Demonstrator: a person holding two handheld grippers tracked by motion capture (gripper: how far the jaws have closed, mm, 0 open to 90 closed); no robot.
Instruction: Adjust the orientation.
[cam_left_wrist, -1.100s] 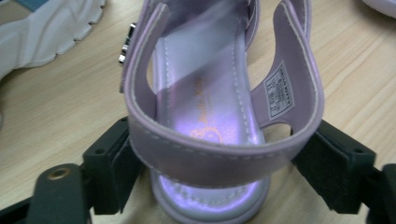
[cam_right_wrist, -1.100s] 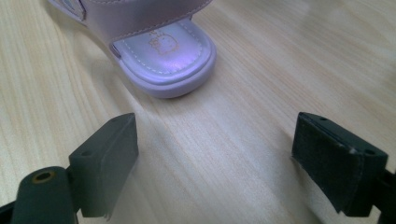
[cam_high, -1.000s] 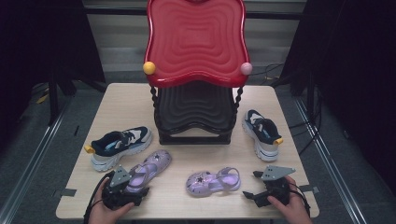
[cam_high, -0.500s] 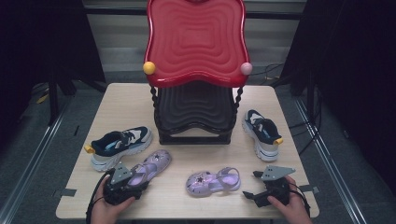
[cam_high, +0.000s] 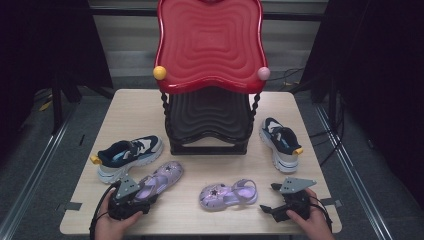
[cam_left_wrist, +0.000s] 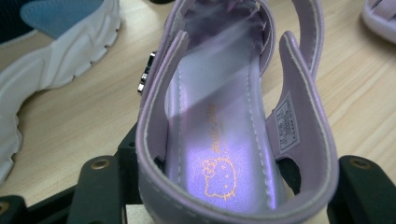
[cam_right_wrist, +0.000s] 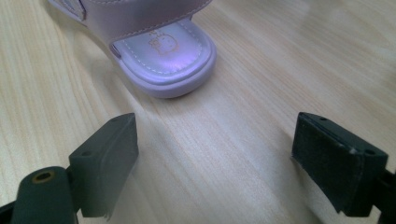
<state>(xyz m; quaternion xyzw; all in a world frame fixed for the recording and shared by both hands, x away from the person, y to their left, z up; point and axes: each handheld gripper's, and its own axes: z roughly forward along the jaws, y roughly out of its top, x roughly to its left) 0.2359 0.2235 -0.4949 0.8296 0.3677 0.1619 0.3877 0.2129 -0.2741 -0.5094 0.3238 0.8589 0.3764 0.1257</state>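
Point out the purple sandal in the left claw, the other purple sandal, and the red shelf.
Held sandal (cam_left_wrist: 219, 154): left gripper view, insole.
Other sandal (cam_high: 227, 194): high view, strap area.
Red shelf (cam_high: 210, 45): high view, top tray.

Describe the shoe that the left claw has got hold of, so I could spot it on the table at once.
Start at the red rack at the table's back and come to the near left corner. There, next to a navy sneaker, lies a lilac sandal with its heel between the jaws of the left claw. The other lilac sandal lies free mid-table, ahead of the open right claw.
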